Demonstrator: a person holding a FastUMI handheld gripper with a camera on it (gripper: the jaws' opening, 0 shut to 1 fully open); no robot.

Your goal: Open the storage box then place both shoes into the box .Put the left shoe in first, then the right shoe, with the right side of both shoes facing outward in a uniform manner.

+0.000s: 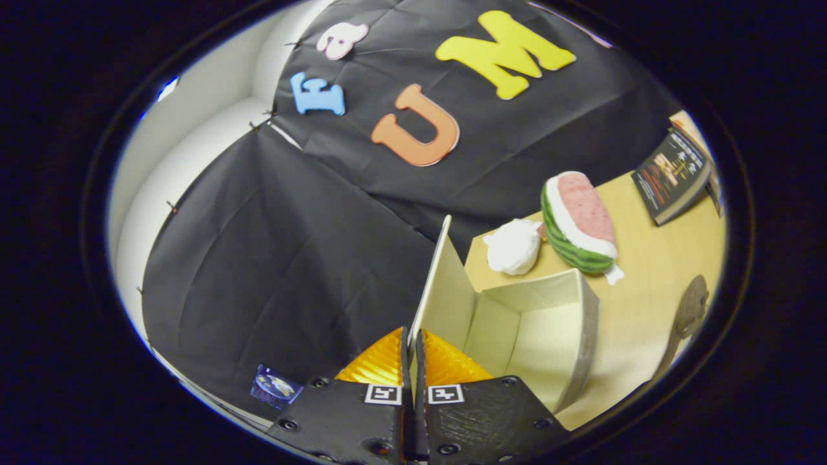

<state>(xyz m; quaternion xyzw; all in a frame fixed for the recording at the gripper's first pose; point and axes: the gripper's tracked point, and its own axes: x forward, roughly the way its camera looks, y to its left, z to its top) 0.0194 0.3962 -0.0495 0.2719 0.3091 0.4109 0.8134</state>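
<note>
The white storage box [585,336] sits on the wooden table [636,303], open, with nothing showing inside it. Its lid [439,284] stands raised, seen nearly edge-on, rising from the side of the box nearest my fingers. My gripper [411,339] is shut on the lid's lower edge, one finger on each face of it. Beyond the box, at the table's far side, a grey-brown curved shape [688,310] lies partly cut off; I cannot tell whether it is a shoe.
A plush watermelon slice [578,223] and a white soft toy [513,245] lie on the table just behind the box. A dark book [672,174] rests farther back. Black cloth walls close in behind and beside the table.
</note>
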